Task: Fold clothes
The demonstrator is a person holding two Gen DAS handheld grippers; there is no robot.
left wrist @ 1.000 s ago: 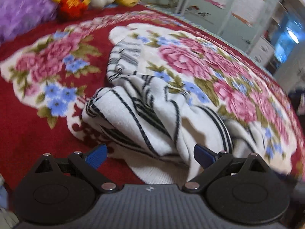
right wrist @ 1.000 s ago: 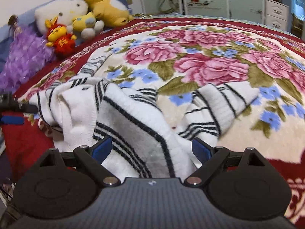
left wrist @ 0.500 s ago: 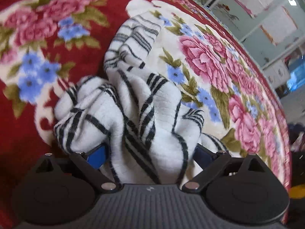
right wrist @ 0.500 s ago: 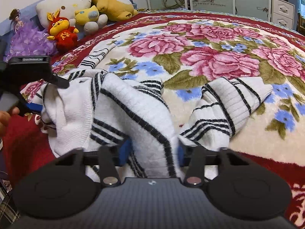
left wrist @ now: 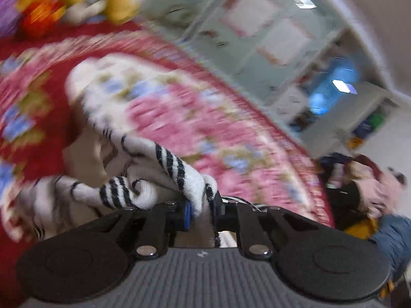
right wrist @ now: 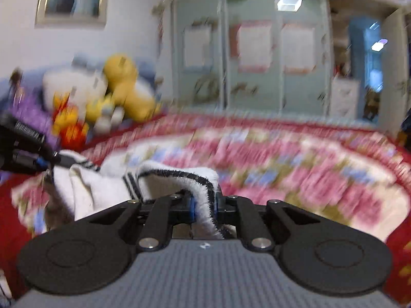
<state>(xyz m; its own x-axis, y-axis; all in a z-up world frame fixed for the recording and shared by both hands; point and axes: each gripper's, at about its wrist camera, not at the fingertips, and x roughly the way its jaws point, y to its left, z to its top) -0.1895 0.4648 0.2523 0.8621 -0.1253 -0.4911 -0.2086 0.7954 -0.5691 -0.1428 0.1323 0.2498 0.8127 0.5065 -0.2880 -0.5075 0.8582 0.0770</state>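
Observation:
A white sweater with black stripes (left wrist: 143, 174) is lifted off the red floral bedspread (left wrist: 195, 118). My left gripper (left wrist: 201, 211) is shut on a bunched fold of it, with cloth trailing down to the left. In the right wrist view, my right gripper (right wrist: 205, 206) is shut on a black-edged hem of the same sweater (right wrist: 177, 179). The left gripper (right wrist: 28, 148) shows at that view's left edge, holding another part of the sweater. Both views are blurred by motion.
Stuffed toys (right wrist: 113, 97) sit at the head of the bed. Pale green wardrobe doors (right wrist: 257, 61) stand beyond the far edge of the bed. A person's hand (left wrist: 377, 190) holds the other gripper at the right of the left wrist view.
Both grippers have closed on the sweater and risen from the bed, lifting it. The views now tilt up toward the wardrobe and are blurred.

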